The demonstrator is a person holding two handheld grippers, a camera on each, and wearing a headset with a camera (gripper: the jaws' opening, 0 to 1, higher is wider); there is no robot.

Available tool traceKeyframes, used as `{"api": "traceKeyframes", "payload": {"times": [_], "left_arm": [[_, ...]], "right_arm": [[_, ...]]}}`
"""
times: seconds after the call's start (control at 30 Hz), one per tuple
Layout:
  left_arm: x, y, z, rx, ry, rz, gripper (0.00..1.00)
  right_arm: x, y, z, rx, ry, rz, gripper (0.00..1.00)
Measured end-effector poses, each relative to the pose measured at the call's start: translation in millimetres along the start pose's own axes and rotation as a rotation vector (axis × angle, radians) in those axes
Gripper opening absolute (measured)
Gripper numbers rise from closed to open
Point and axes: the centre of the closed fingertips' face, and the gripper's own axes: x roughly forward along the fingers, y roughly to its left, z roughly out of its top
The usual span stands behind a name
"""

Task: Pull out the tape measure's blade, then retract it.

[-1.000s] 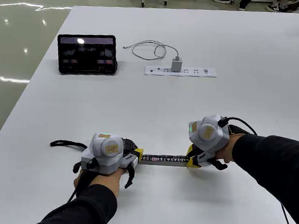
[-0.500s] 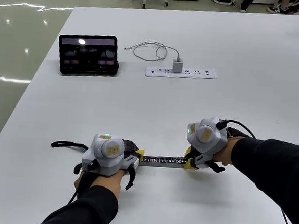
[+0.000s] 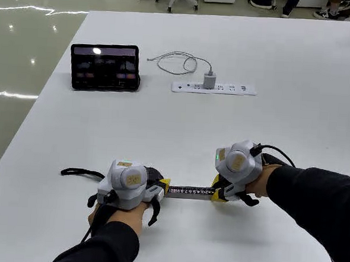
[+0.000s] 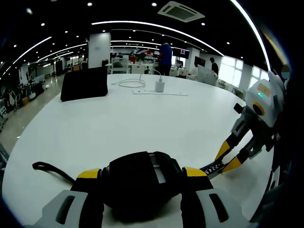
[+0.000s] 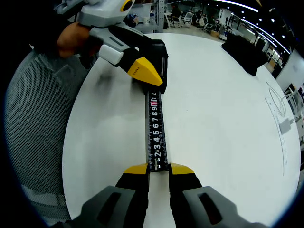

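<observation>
**Q:** How is the tape measure identified, and where is it located?

**A:** A black tape measure case (image 4: 140, 183) with a black wrist strap (image 3: 77, 172) is seen on the white table (image 3: 223, 128), near the person. A pale blade (image 5: 156, 137) is drawn out, printed with black numerals and red figures beside the case.

**Q:** How is it oriented?

**A:** The blade is laid flat. Its long axis runs left to right across the person, from the case mouth towards the right gripper (image 5: 158, 168).

**Q:** What is gripped?

**A:** The case is clamped between the yellow-tipped jaws of the left gripper (image 4: 142, 173). The blade's free end is pinched by the right gripper.
</observation>
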Motion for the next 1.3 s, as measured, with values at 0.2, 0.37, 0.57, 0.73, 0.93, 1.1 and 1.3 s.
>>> {"api": "traceKeyframes", "payload": {"times": [0.2,0.37,0.57,0.73,0.93,1.1,1.3], "left_arm": [[0.0,0.1,0.2,-0.001,0.001,0.001,0.62],[0.4,0.3,0.2,0.000,0.006,0.002,0.62],[0.0,0.7,0.1,-0.004,0.007,0.013,0.62],[-0.2,0.7,0.4,-0.007,0.006,0.010,0.62],[0.0,1.2,0.0,-0.013,0.014,0.003,0.61],[0.3,1.2,0.0,-0.016,0.016,0.002,0.61],[0.0,1.0,-0.3,-0.020,0.018,-0.004,0.61]], "right_arm": [[3.7,1.0,6.9,-0.016,-0.014,-0.012,0.11],[7.7,-2.2,9.9,0.032,-0.017,-0.009,0.11],[12.9,-2.1,13.5,0.025,-0.021,-0.015,0.11],[14.3,-2.5,18.5,0.030,-0.030,-0.013,0.11],[15.2,-2.6,23.4,0.043,-0.063,-0.011,0.11],[15.5,-2.3,27.1,0.038,-0.069,-0.008,0.11],[15.9,-1.2,30.0,0.036,-0.075,-0.013,0.11]]}}
